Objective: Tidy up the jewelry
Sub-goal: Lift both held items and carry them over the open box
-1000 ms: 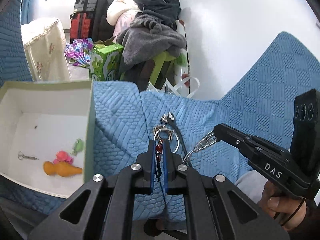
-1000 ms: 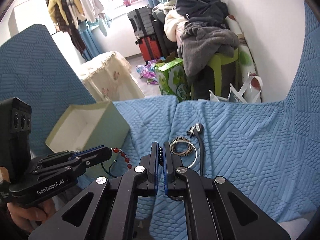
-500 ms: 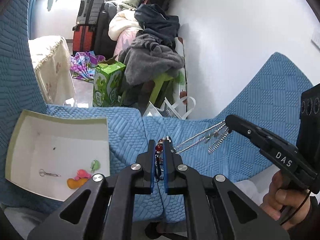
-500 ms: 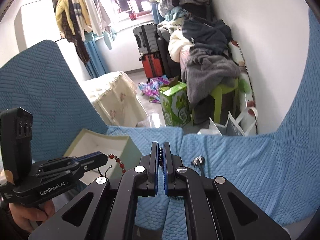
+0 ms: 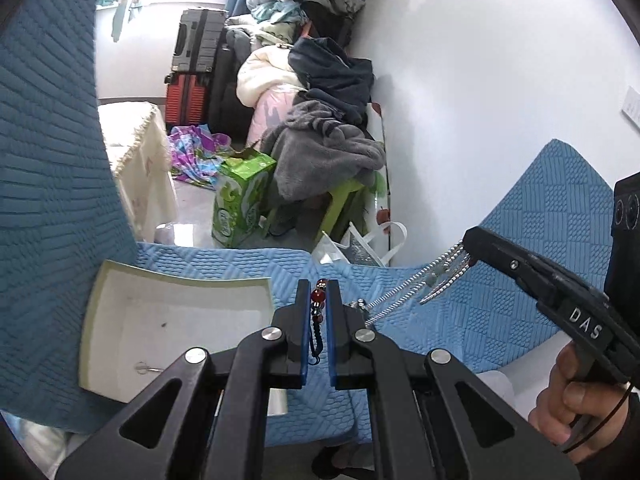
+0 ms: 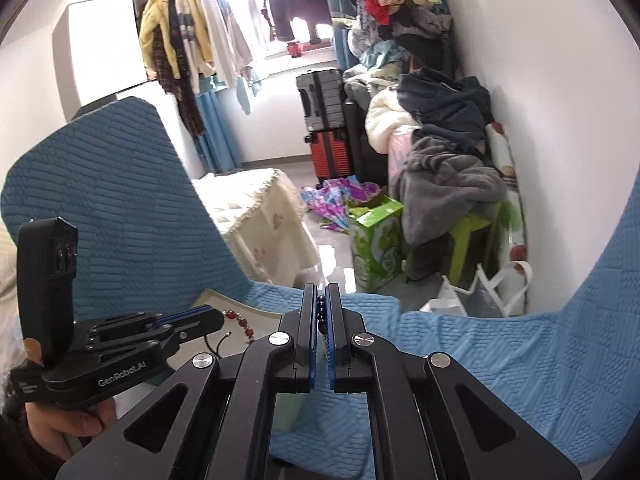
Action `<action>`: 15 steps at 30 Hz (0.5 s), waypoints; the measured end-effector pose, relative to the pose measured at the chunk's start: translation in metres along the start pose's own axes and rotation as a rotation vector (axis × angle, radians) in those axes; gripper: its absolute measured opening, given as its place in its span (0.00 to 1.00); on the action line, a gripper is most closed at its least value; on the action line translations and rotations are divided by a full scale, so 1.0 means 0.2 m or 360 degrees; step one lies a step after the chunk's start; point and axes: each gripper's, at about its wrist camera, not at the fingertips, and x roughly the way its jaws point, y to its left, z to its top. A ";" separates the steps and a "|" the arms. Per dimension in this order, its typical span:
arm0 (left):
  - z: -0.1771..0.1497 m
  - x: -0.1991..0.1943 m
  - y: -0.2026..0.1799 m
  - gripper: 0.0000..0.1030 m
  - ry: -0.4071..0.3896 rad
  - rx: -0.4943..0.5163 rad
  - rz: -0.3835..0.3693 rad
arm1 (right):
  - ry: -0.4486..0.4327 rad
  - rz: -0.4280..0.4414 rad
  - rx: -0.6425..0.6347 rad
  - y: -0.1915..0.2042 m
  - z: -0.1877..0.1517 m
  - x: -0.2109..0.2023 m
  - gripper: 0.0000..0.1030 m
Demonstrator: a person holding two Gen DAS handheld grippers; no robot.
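Observation:
In the left wrist view my left gripper [image 5: 319, 282] is shut on a string of red beads [image 5: 319, 299] with a dark cord hanging between the blue pads. My right gripper [image 5: 468, 240] comes in from the right, shut on a silver chain [image 5: 400, 290] that stretches down-left towards the left gripper. Both are held above the blue quilted cover [image 5: 500, 308]. In the right wrist view my right gripper [image 6: 321, 286] shows small dark links between its pads. There the left gripper [image 6: 220, 320] sits lower left with the red beads [image 6: 242, 322] dangling. A white box [image 5: 176, 276] lies below left.
A small silver piece [image 5: 146, 368] lies in the box. Beyond the cover's edge stand a green carton [image 5: 240, 204], a green stool under piled clothes [image 5: 324, 152], suitcases [image 5: 192, 76], a white bag [image 5: 360, 244] and a draped cream table [image 5: 136, 168]. A white wall is on the right.
Both grippers have risen off the blue cover, each keeping its grip. The chain now hangs stretched in the air. The box looks smaller and lower.

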 end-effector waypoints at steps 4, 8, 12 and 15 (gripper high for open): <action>0.00 -0.06 0.09 0.06 0.0002 -0.0043 0.0027 | 0.0044 0.0044 -0.0003 0.13 0.00 0.07 0.02; -0.02 -0.08 0.21 0.06 0.0020 -0.0069 0.0054 | 0.0076 0.0084 -0.0021 0.26 -0.01 0.15 0.02; -0.04 -0.06 0.31 0.06 0.0073 -0.0050 0.0109 | 0.0129 0.0091 -0.0024 0.34 -0.07 0.25 0.02; -0.07 -0.03 0.39 0.06 0.0096 -0.0067 0.0130 | 0.0195 0.0079 -0.0018 0.37 -0.14 0.34 0.02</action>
